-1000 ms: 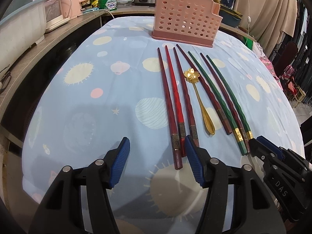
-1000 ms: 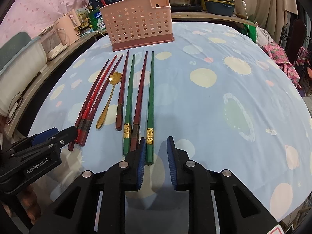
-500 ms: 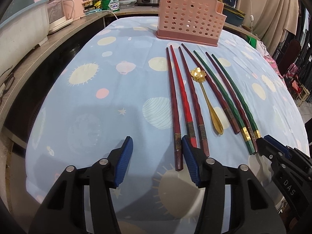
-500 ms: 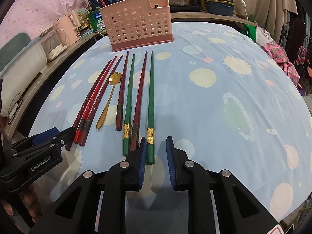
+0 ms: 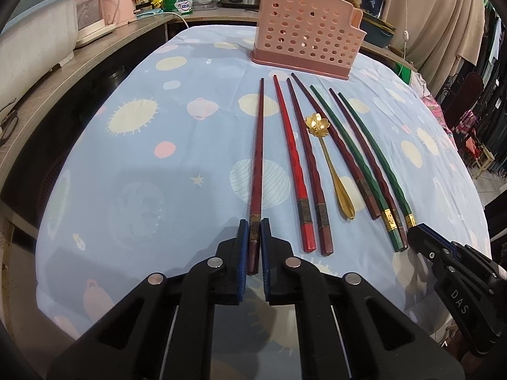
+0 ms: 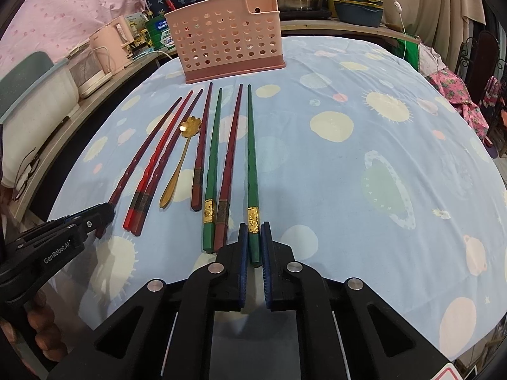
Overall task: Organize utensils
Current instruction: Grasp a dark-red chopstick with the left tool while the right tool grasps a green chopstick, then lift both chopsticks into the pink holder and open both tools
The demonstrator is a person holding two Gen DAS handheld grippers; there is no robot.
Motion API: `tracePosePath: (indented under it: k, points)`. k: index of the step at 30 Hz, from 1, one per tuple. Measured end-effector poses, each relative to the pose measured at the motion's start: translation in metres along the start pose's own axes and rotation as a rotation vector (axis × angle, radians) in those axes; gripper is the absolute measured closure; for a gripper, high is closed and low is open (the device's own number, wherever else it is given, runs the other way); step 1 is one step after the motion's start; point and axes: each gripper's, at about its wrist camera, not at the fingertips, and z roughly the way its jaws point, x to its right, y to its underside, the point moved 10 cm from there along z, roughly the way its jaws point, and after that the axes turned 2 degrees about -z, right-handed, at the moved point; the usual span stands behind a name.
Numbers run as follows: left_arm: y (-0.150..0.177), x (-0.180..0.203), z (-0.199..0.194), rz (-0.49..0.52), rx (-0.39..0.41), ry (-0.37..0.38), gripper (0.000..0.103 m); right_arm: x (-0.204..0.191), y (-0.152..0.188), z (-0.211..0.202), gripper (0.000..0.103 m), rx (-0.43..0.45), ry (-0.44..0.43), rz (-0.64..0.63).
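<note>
Several chopsticks and a gold spoon (image 5: 329,161) lie in a row on the blue tablecloth in front of a pink perforated utensil basket (image 5: 305,28). My left gripper (image 5: 254,237) is shut on the thick end of the leftmost dark red chopstick (image 5: 258,155), which lies on the cloth. My right gripper (image 6: 254,240) is shut on the thick end of the rightmost green chopstick (image 6: 252,158), also on the cloth. The basket (image 6: 226,36) and spoon (image 6: 180,161) also show in the right wrist view. Each gripper appears at the edge of the other's view.
A wooden counter (image 5: 63,69) with pink and white appliances (image 5: 92,12) runs along the left of the table. Pots and bowls (image 6: 355,8) stand behind the basket. The tablecloth (image 6: 364,164) spreads wide on the right. Clothes hang at the far right.
My left gripper moved right and closed on the leftmost dark red chopstick, shifting it away from its neighbours. My right gripper closed on the rightmost green chopstick.
</note>
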Motion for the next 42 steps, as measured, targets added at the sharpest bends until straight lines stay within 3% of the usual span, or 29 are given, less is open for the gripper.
tracePosePath:
  k: [14, 42]
  points:
    - [-0.036, -0.009, -0.039, -0.046, 0.087, 0.023, 0.096, 0.006, -0.039, -0.037, 0.095, 0.104, -0.035, 0.039]
    - [-0.211, 0.000, -0.129, -0.065, 0.440, 0.055, 0.096, 0.035, -0.199, -0.122, 0.095, 0.444, -0.120, 0.150]
